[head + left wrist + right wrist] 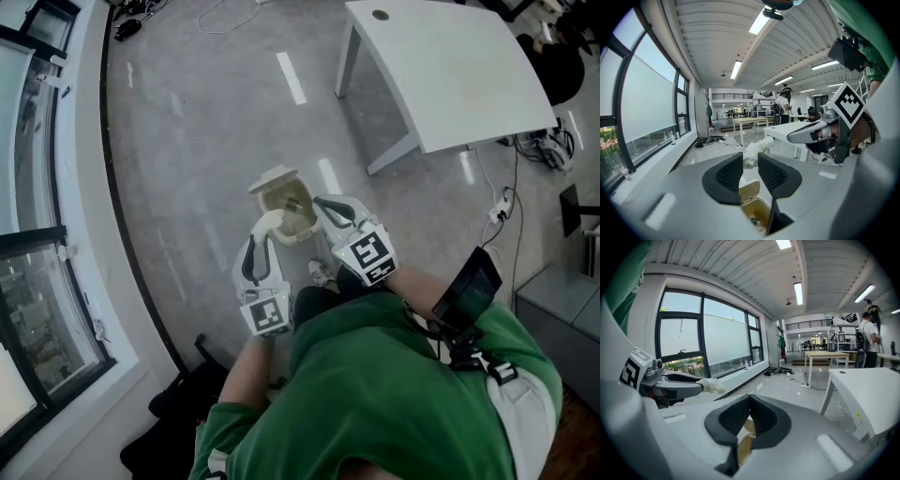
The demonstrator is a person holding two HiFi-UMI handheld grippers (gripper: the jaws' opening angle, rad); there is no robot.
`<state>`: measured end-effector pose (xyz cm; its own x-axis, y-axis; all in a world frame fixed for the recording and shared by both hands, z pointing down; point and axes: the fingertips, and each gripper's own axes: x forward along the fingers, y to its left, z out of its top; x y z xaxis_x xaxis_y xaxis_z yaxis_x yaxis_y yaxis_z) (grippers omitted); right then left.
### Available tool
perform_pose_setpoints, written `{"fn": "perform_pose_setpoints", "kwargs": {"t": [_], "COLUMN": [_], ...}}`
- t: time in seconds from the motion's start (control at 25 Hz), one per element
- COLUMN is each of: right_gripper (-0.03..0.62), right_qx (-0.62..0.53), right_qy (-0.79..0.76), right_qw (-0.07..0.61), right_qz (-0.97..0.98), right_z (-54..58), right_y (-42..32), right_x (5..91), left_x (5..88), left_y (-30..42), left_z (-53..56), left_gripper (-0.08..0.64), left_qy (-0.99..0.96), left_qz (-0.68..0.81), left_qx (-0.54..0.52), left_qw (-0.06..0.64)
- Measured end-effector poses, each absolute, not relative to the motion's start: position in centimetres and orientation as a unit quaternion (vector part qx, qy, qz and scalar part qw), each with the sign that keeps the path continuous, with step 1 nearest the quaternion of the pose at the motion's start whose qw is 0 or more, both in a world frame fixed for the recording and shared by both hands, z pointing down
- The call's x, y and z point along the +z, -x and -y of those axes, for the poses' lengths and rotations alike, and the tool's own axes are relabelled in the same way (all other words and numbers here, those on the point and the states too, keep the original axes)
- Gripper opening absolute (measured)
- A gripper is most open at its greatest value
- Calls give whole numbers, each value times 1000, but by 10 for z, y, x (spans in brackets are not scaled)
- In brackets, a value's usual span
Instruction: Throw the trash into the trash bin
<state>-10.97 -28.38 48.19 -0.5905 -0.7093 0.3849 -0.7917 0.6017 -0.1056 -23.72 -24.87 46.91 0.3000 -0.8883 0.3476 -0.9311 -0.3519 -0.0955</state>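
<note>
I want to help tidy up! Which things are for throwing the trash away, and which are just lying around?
For the job: white crumpled wad, left gripper holding it, open trash bin.
Just lying about: white table, floor cables, black bag.

Green shirt; white left gripper and right gripper, black ribbed fingers, black-and-white marker cubes.

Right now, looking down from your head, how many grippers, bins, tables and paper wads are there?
grippers: 2, left and right
bin: 1
table: 1
wad: 1
total: 5
</note>
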Motion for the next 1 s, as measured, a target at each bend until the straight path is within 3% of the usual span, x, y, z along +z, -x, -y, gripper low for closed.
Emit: {"fn": "perform_pose_setpoints", "kwargs": {"t": [1.0], "right_gripper": [3], "right_qx": [195], "right_qy": [-343], "right_qw": [264], "right_qz": [880], "right_z": [318], "right_y": [122], "right_x": [685], "left_x": [698], "left_y": [235], "left_z": [288], "left_gripper": [109], "left_qy": [-760], "left_qz": [550], "left_qx": [304], "left_qw": [166]}}
